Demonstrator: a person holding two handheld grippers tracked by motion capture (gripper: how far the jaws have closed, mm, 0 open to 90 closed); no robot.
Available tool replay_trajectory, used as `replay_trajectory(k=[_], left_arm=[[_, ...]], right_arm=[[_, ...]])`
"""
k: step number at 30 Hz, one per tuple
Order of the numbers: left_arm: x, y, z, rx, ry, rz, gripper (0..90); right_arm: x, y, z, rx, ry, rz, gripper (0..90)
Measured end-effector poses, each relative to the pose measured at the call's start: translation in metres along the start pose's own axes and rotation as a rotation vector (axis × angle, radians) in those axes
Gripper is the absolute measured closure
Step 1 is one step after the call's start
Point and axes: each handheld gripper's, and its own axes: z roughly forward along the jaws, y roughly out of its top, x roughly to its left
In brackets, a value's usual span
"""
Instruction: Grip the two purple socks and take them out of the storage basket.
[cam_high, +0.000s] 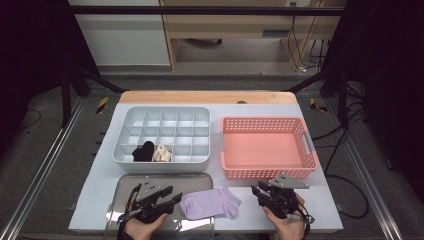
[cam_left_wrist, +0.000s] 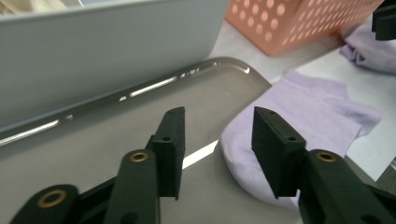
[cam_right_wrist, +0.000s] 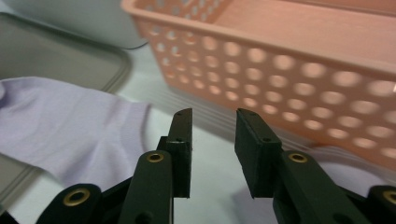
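— Tabletop (cam_high: 100, 200) condition?
— Lavender sock (cam_high: 210, 203) lay half on the metal tray (cam_high: 122, 187), half off.
— Grippers?
— Left gripper (cam_high: 176, 196) and right gripper (cam_high: 255, 190): fingers apart, gripping nothing, flanking the sock.

The sock (cam_high: 210, 203) is light purple. The basket (cam_high: 265, 172) at its 1 o'clock is pink with rows of little round holes. The box (cam_high: 160, 162) is pale grey, with a black sock (cam_high: 144, 151) and a cream one (cam_high: 162, 153) inside. The tray (cam_high: 125, 182) is shiny silver.
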Motion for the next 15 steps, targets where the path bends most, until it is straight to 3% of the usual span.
replay_trajectory(k=[7,11,15], left_arm=[[0.012,0.002,-0.005,-0.027,0.008,-0.018,47.2],[0.014,0.001,-0.004,-0.020,0.008,-0.023,46.8],[0.015,0.001,-0.002,-0.011,0.011,-0.023,46.4]], right_arm=[[-0.021,-0.003,-0.015,0.000,-0.085,0.034,66.8],[-0.036,-0.009,-0.015,0.022,-0.159,0.053,64.2],[-0.049,-0.015,-0.014,0.037,-0.185,0.081,61.9]])
